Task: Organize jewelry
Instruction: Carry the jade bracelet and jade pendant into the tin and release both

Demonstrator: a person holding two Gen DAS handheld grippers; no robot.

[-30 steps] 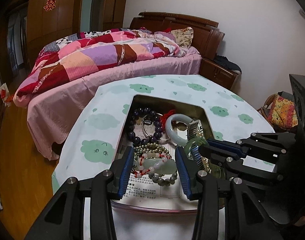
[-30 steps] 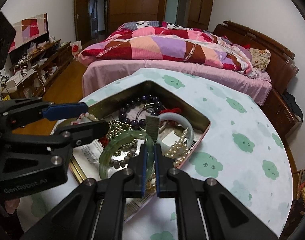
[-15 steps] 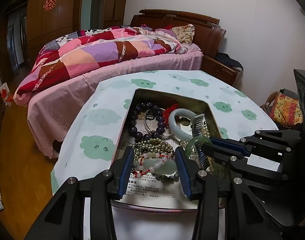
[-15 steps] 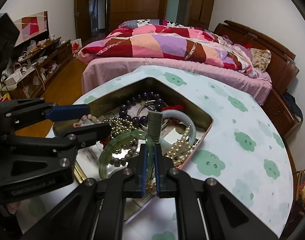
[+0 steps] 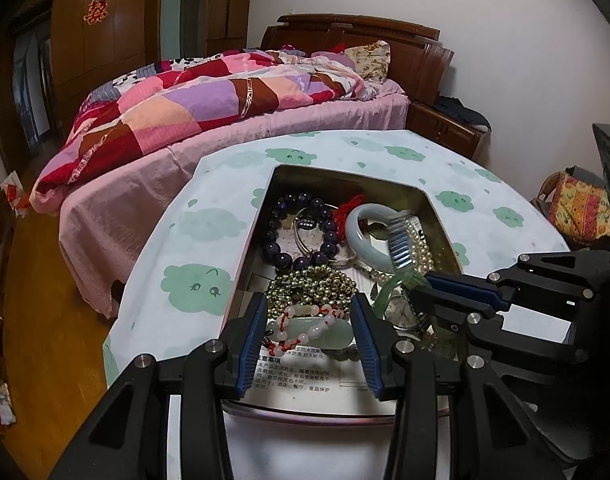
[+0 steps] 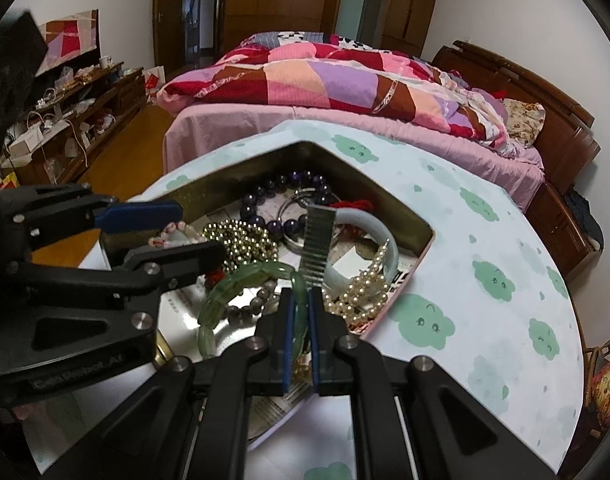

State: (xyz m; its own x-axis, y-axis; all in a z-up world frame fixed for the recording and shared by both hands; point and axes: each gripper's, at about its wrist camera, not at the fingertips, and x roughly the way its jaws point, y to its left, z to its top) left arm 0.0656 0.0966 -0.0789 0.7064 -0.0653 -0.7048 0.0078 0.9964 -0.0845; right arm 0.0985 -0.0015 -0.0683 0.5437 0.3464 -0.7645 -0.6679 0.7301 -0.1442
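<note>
A metal tin (image 5: 347,175) (image 6: 389,203) on the table holds jewelry: a dark purple bead bracelet (image 5: 281,236), a gold bead strand (image 5: 311,286), a pale jade bangle (image 5: 363,236), pearls (image 6: 363,290), and a jade pendant on a red-and-white bead string (image 5: 311,330). My left gripper (image 5: 307,320) is open, its fingers either side of the pendant. My right gripper (image 6: 299,308) is shut on a green jade link bracelet (image 6: 241,284), held slightly above the tin, with a silver comb-like piece (image 6: 317,240) standing in front.
The round table has a white cloth with green clouds (image 6: 485,280). A bed with a patchwork quilt (image 5: 209,100) lies beyond. A low cabinet with clutter (image 6: 65,120) stands at the left. A printed paper (image 5: 293,372) lines the tin's floor.
Both grippers have drawn back slightly toward me and lifted a little; the green bracelet stays in the right gripper and the left stays open around the pendant.
</note>
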